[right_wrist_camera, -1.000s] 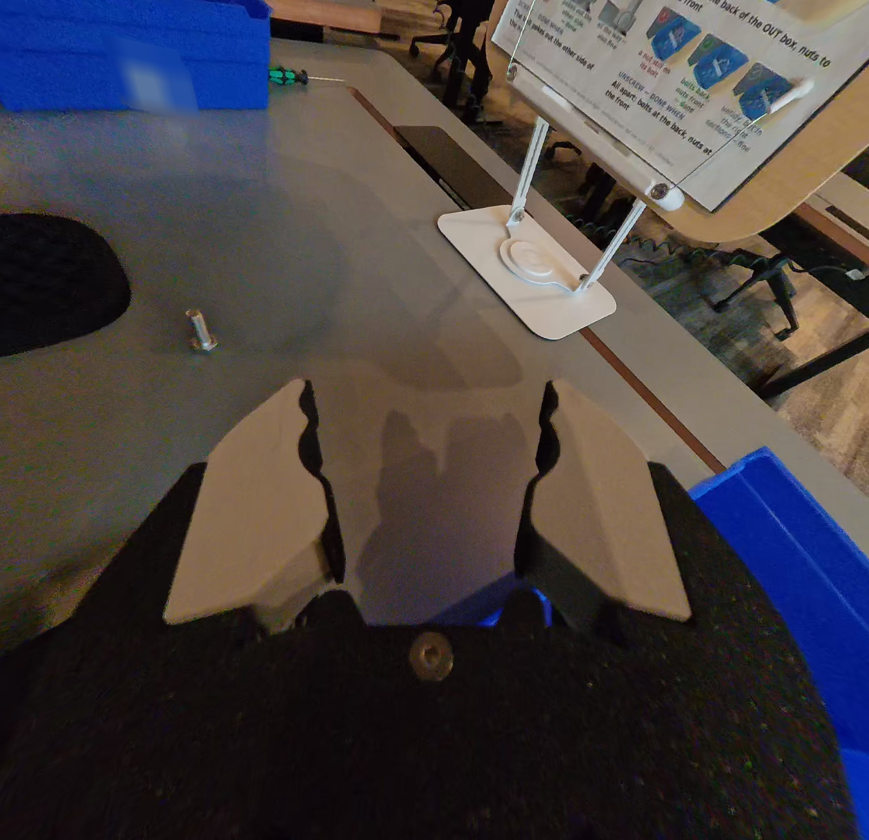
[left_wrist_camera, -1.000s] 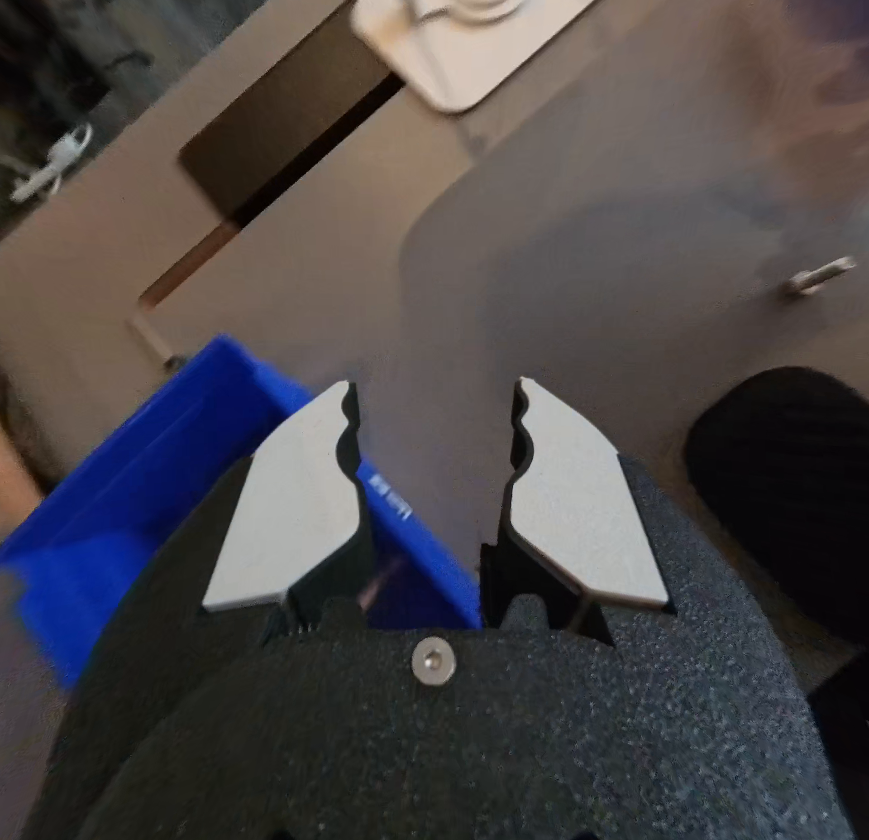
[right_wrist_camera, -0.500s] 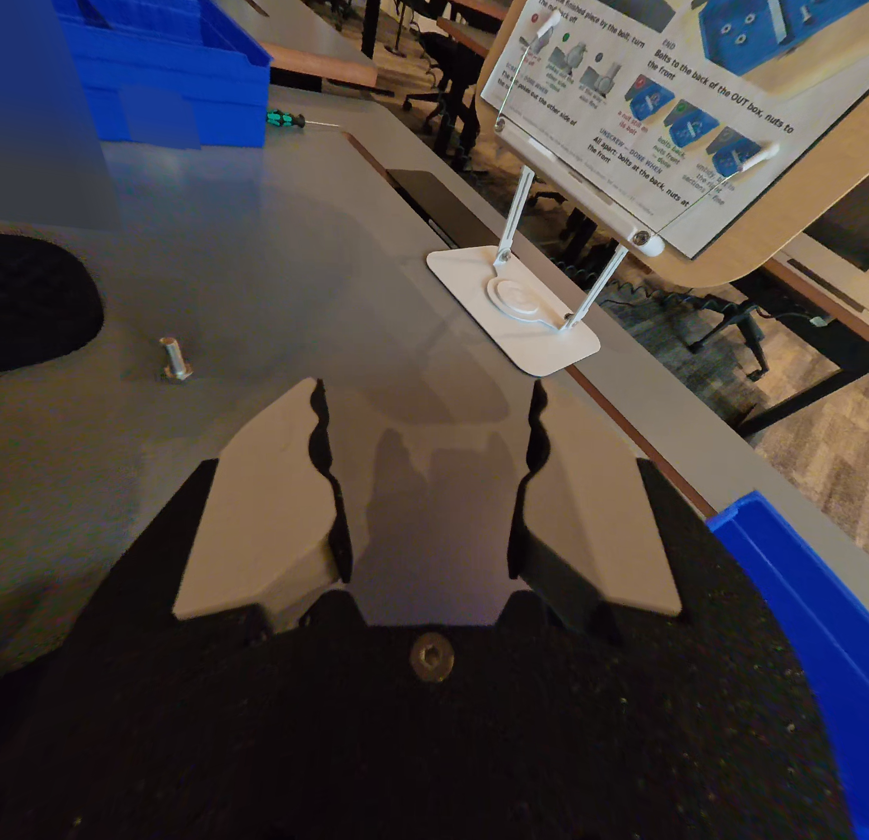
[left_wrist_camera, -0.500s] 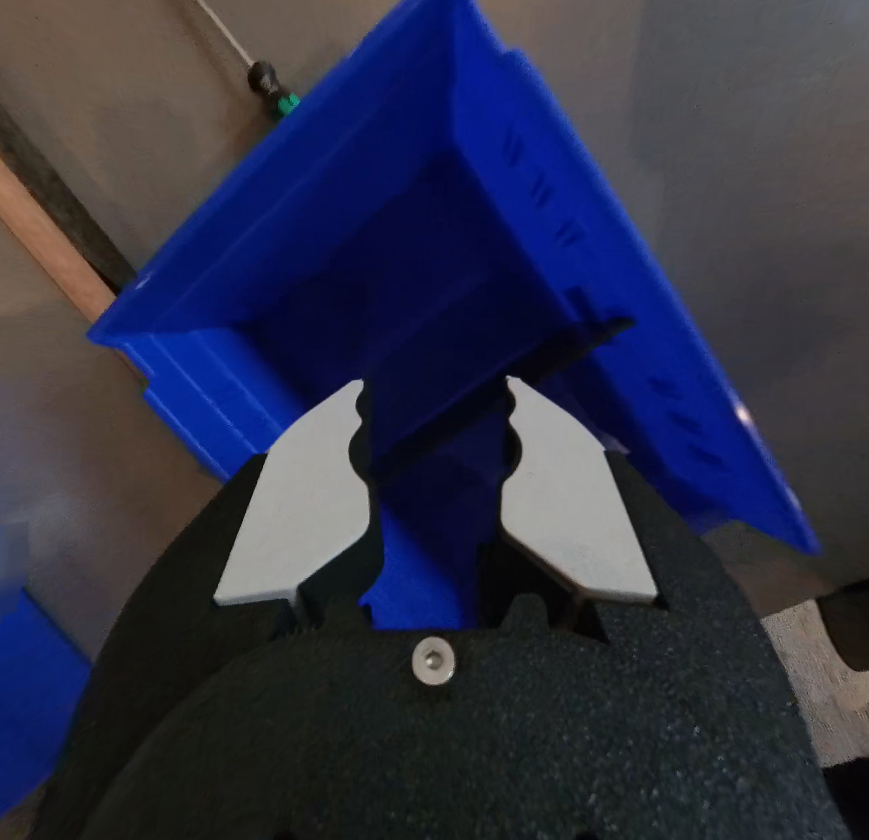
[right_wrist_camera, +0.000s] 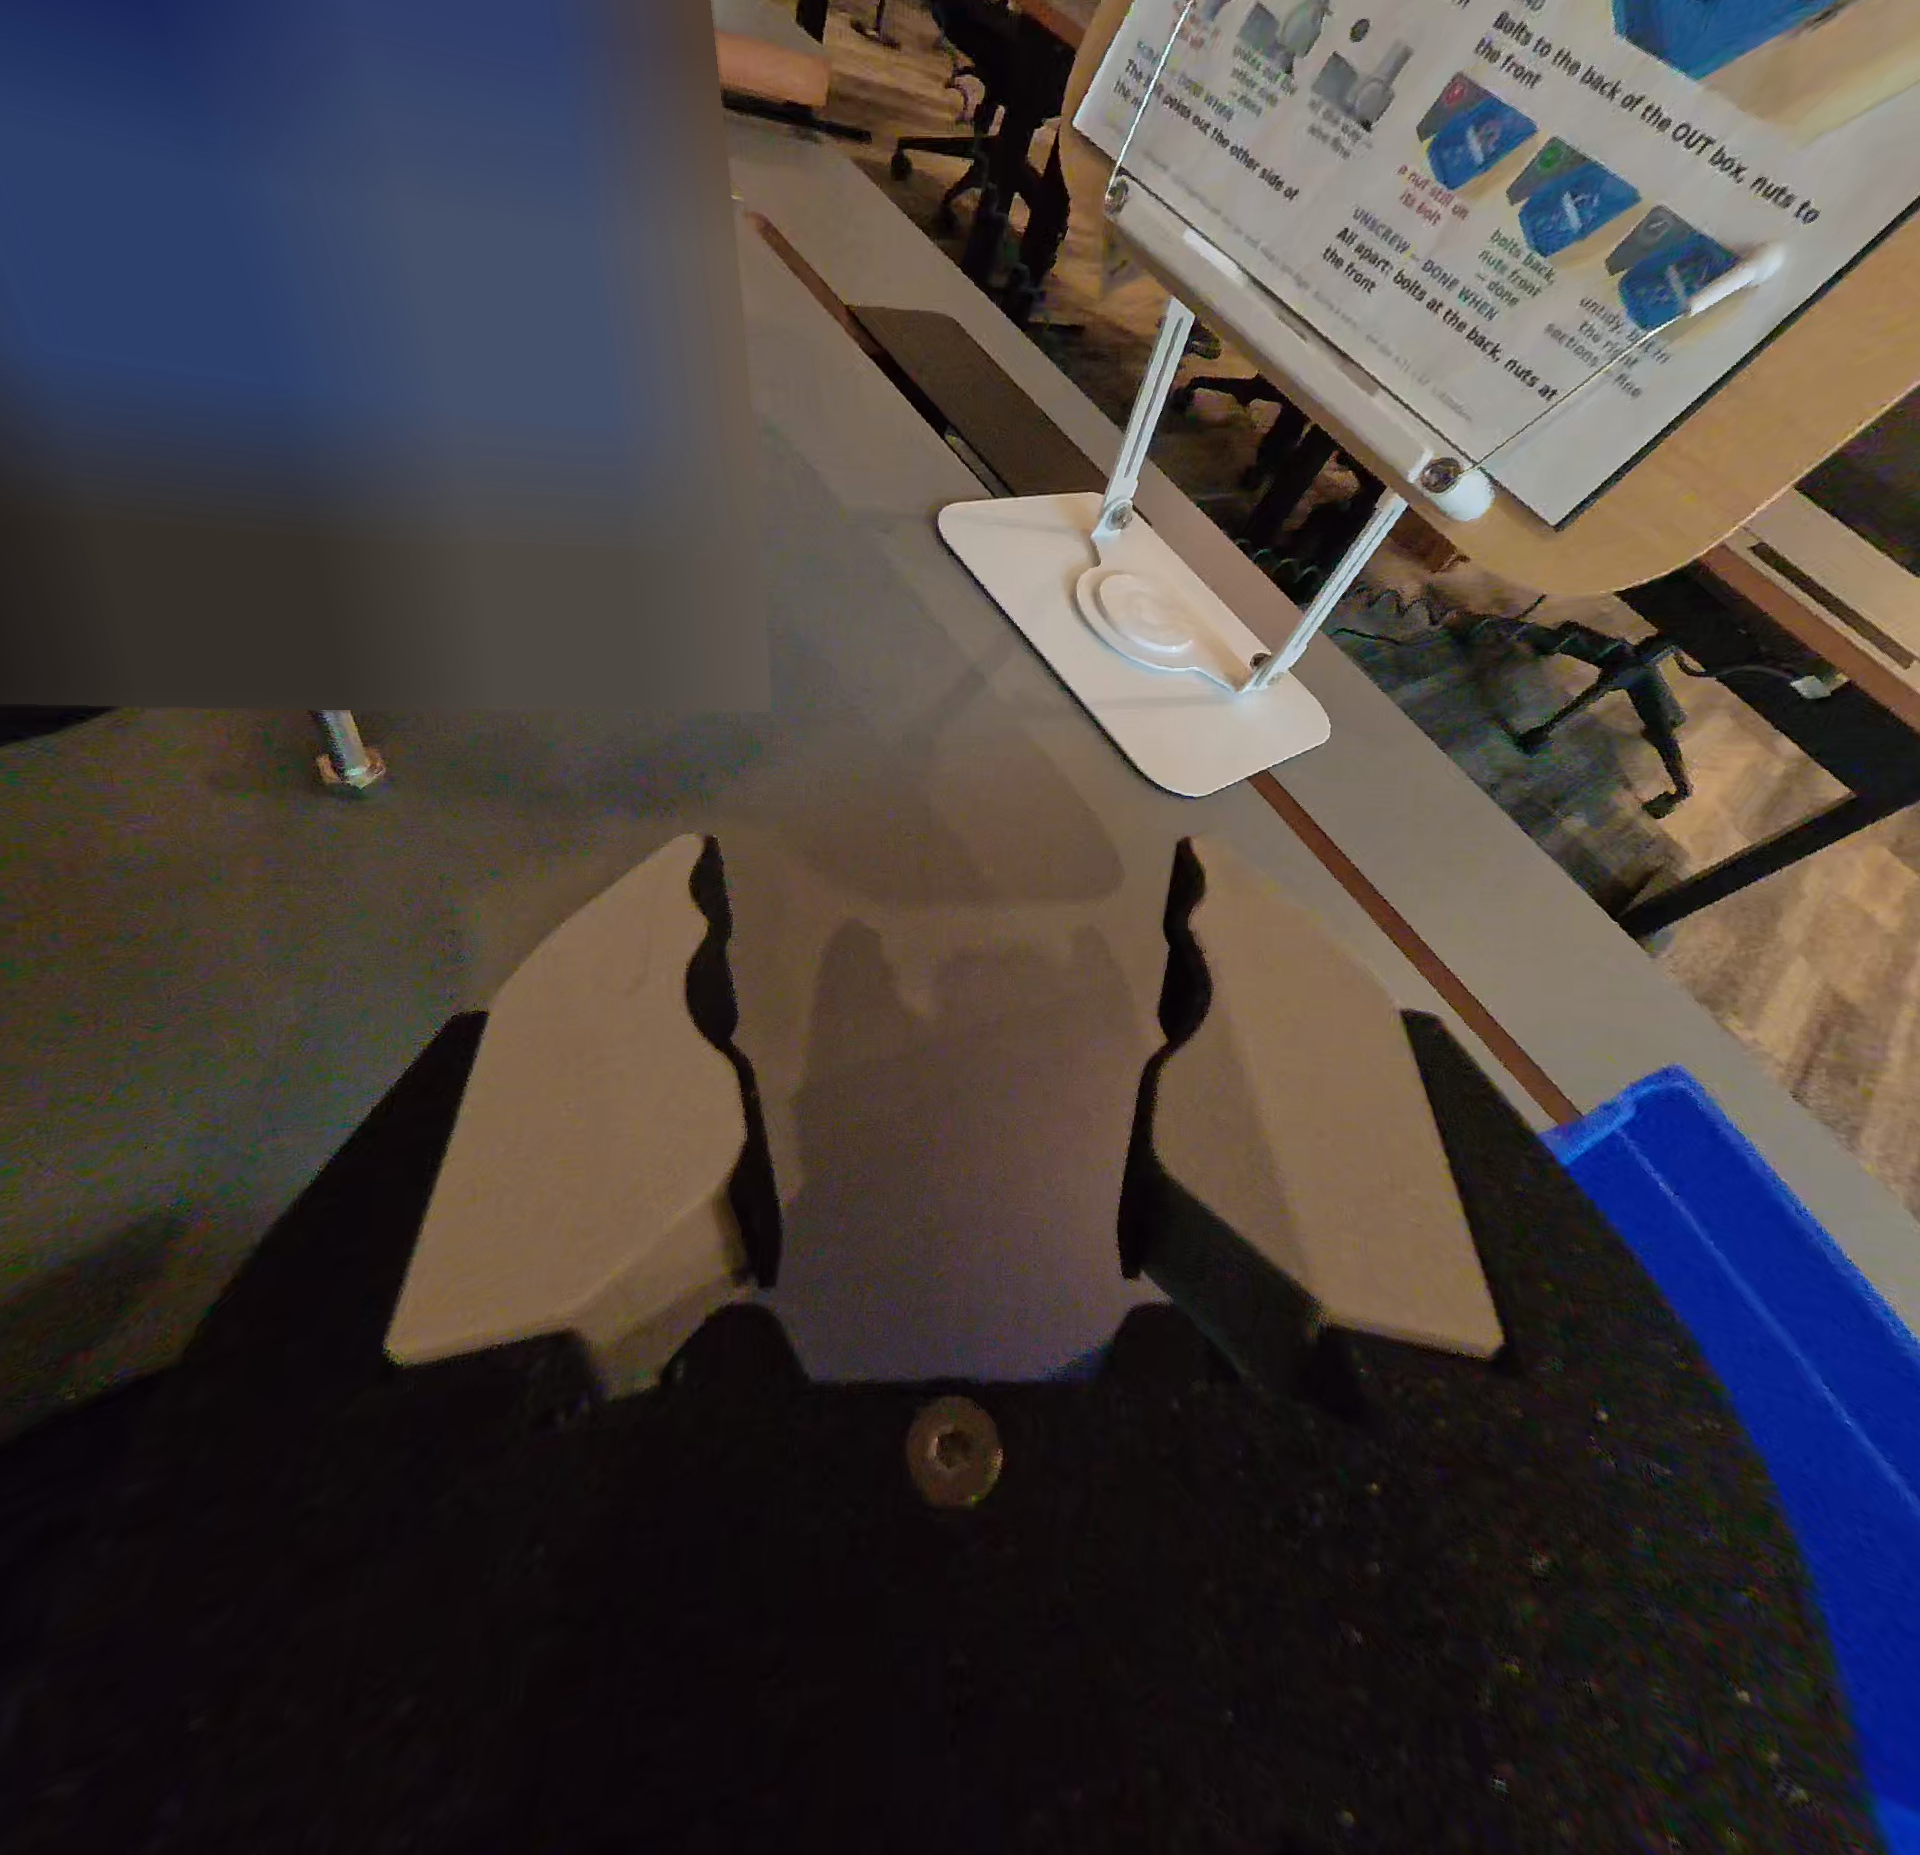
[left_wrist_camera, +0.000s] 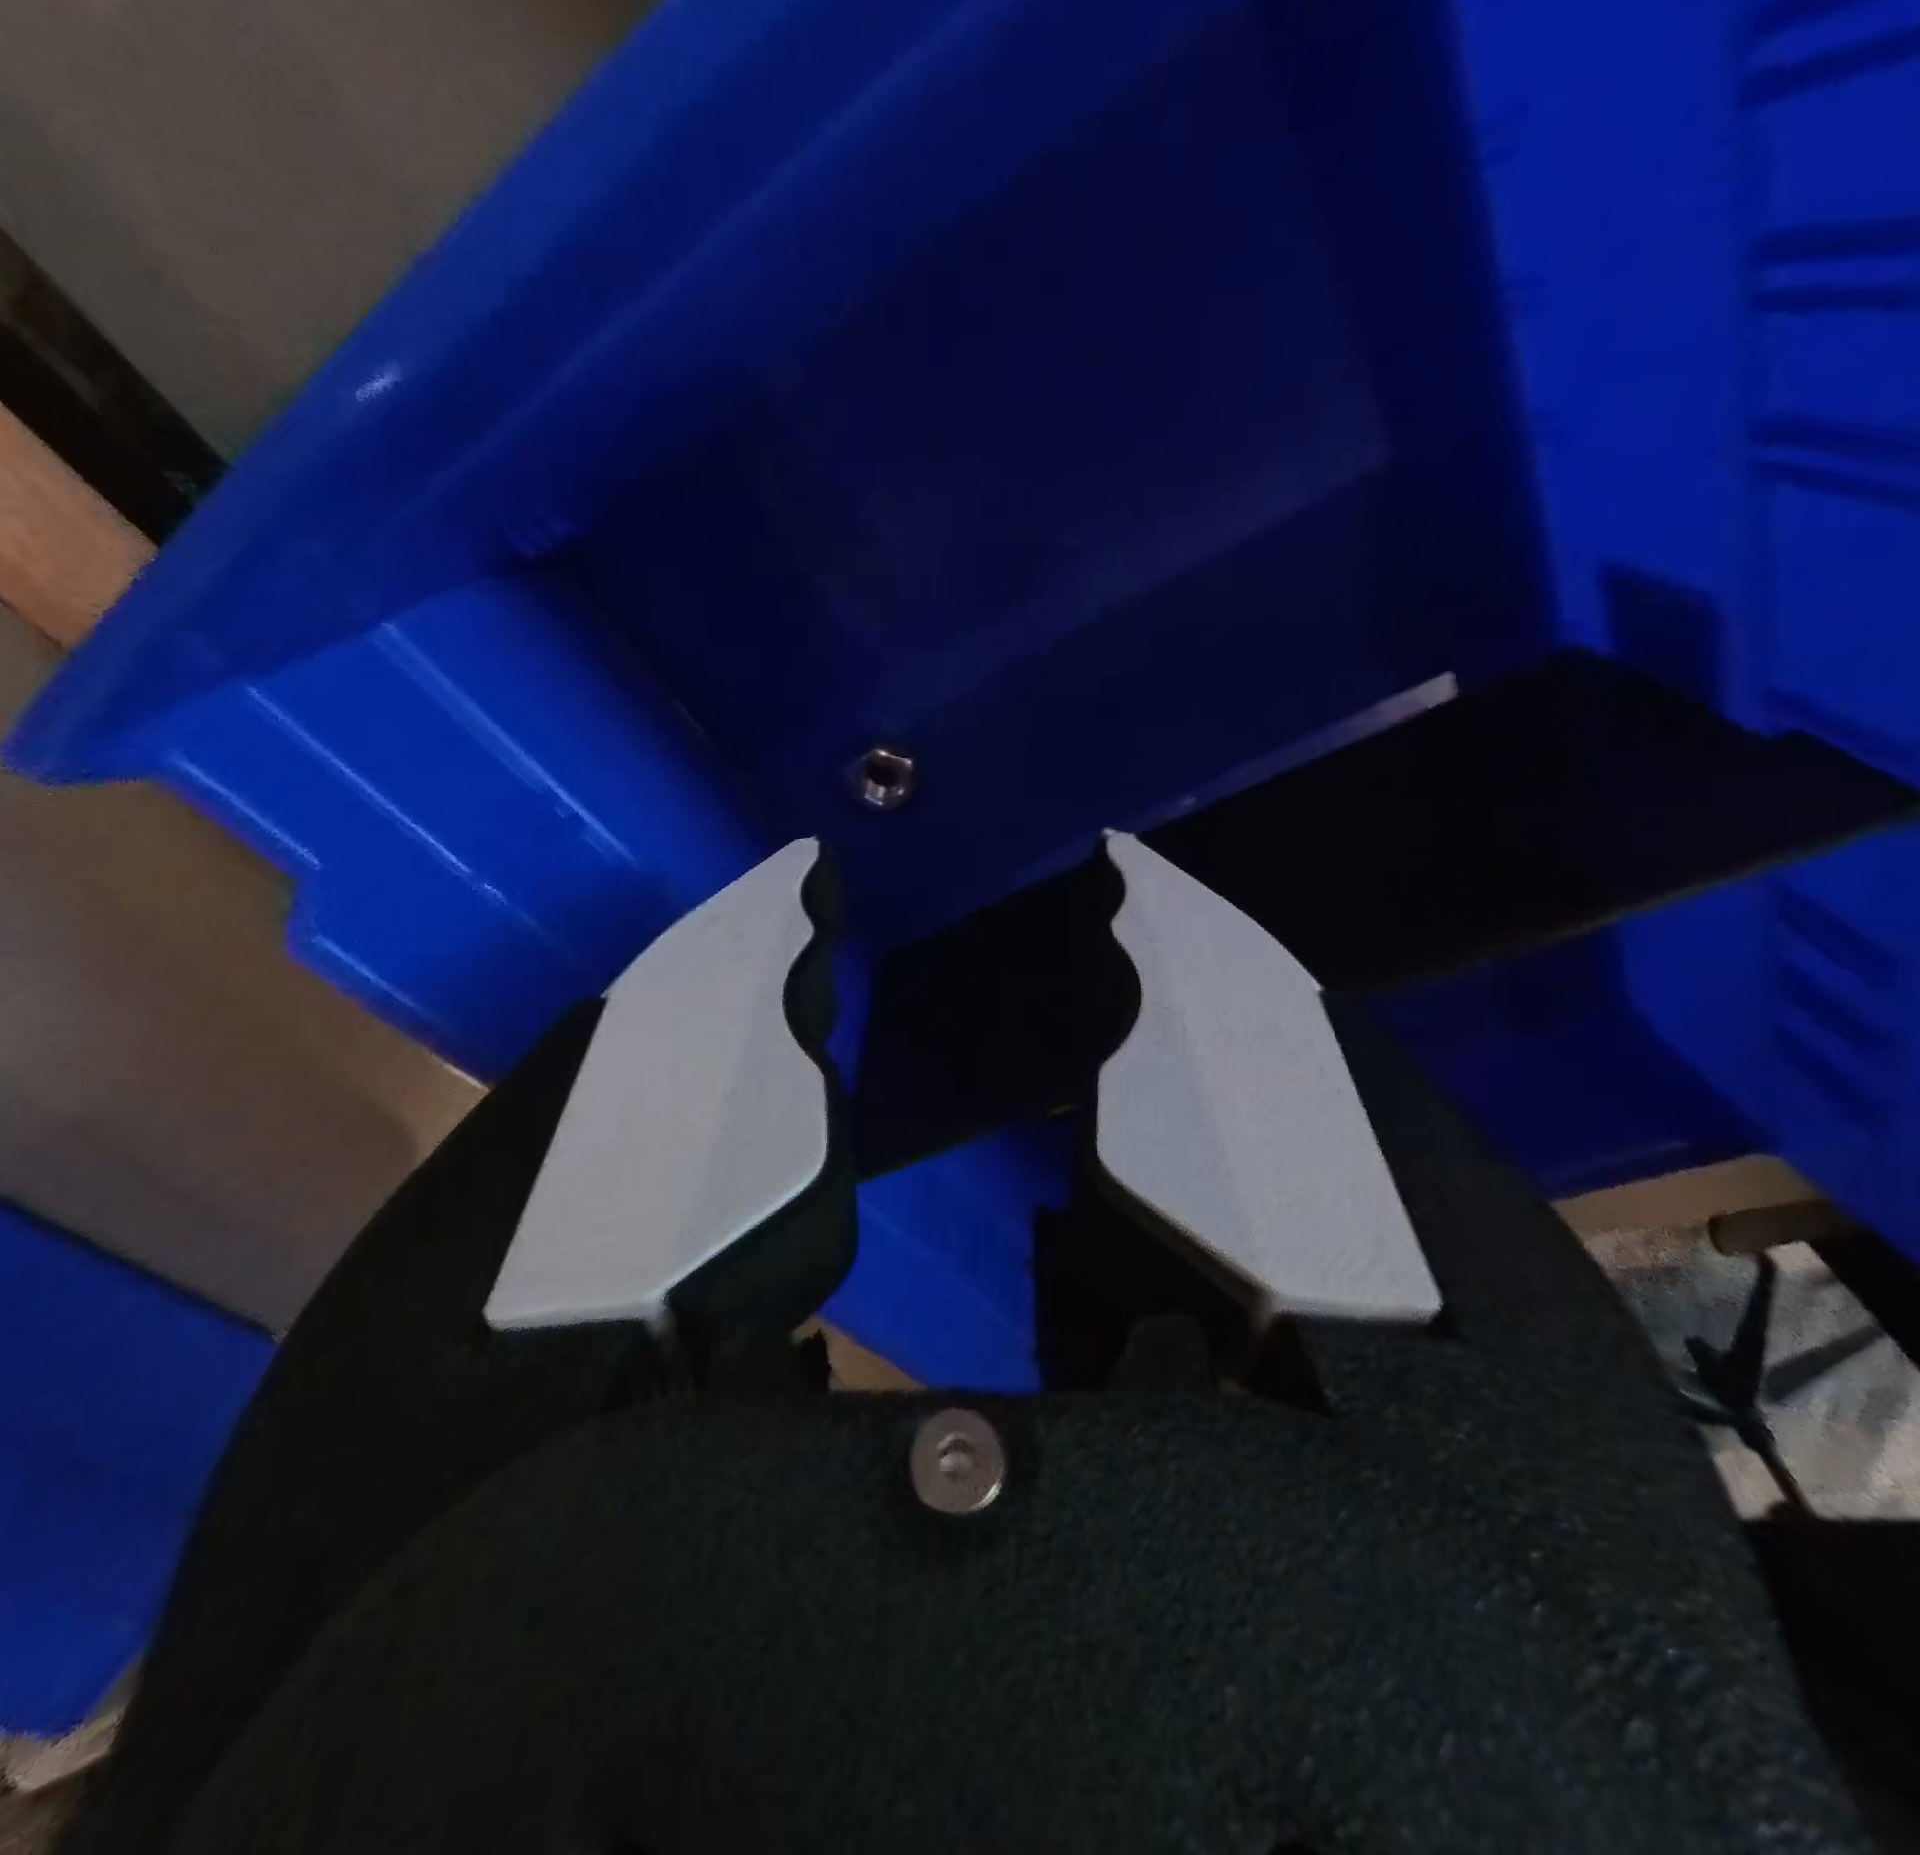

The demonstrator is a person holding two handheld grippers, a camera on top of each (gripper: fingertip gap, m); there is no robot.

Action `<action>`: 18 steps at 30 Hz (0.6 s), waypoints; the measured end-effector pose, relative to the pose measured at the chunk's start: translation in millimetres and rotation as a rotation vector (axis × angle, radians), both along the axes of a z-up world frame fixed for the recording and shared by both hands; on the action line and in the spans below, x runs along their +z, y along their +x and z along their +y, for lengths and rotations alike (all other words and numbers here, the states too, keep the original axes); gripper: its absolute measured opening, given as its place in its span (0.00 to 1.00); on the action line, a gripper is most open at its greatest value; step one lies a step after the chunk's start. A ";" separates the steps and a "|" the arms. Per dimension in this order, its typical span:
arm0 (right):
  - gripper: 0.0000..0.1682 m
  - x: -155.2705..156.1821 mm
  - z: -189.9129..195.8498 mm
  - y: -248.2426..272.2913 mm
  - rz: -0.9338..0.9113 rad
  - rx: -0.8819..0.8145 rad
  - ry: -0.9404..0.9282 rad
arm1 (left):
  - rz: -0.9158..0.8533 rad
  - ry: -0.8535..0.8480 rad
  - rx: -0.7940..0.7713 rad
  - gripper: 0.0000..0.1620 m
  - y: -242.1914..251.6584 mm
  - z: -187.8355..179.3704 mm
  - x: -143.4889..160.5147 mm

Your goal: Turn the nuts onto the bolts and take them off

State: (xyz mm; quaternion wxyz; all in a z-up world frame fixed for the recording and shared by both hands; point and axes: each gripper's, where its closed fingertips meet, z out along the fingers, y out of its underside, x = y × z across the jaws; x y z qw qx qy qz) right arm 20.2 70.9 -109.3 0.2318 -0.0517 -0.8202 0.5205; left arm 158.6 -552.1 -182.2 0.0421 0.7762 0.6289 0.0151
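Blue plastic filled the left wrist view: a bin lay just ahead of the left tool, whose fingers stood apart with nothing between them, and a small nut sat on the bin's floor just beyond the tips. Over the grey desk the right tool was likewise spread and empty, a bolt standing head-down ahead to its left, a white stand ahead to its right, and another blue bin at its right side.
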 end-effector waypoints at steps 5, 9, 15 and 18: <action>0.47 4.8 3.7 2.0 0.017 0.003 -0.010 | -0.074 -0.022 0.048 0.25 5.8 -9.2 -20.9; 0.47 8.0 6.0 3.5 0.031 0.006 -0.017 | -0.091 -0.045 0.062 0.23 5.7 -13.8 -32.7; 0.47 11.8 8.4 3.7 0.047 -0.001 -0.024 | -0.150 -0.105 0.064 0.23 10.2 -20.5 -44.3; 0.46 12.6 8.5 3.9 0.048 -0.001 -0.029 | -0.150 -0.104 0.067 0.21 8.6 -20.9 -47.1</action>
